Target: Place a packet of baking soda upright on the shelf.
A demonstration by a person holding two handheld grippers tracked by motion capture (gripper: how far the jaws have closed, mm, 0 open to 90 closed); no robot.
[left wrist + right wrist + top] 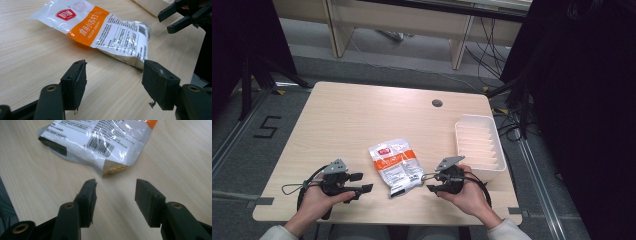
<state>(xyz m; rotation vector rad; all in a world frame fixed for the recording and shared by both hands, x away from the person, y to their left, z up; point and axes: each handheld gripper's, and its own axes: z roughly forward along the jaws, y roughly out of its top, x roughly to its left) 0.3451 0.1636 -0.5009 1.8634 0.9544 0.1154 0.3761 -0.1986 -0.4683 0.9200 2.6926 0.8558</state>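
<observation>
Apparently the left gripper (362, 183) and right gripper (430, 182) flank the flat packet (395, 167), jaws wide and empty, ready to grasp it.

White packet (396, 167), orange band

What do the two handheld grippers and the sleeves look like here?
Both are black two-jaw tools. The left gripper and right gripper each carry a grey three-cornered plate on top and trail a thin black cable. Close up, the jaws end in flat, matte black pads on arms with brass-coloured pivot holes. The person's sleeves are light, whitish, ending at the wrists.
</observation>
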